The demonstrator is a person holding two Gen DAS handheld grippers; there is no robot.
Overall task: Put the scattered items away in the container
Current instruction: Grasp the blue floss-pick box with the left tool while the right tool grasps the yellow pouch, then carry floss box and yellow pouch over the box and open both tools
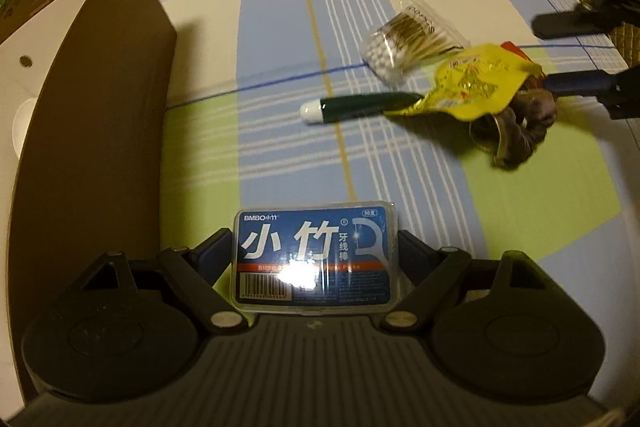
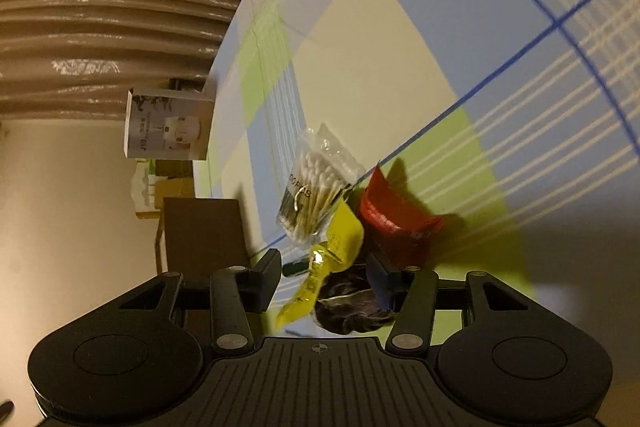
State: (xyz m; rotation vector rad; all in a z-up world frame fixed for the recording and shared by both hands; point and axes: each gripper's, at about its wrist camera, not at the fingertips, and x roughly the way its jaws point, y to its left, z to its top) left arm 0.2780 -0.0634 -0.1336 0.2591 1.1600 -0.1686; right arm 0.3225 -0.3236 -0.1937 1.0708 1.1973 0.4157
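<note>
Floss-pick box [image 1: 316, 259] clamped in left gripper [image 1: 316, 247], beside cardboard box [image 1: 100, 107]

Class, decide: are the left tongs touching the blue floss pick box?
Touching. The left wrist view shows the left tongs with both fingers pressed against the sides of the floss pick box.

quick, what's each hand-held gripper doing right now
Left hand-held gripper: closed on the floss pick box.
Right hand-held gripper: around the yellow packet and dark scrunchie; grip cannot be told.
</note>
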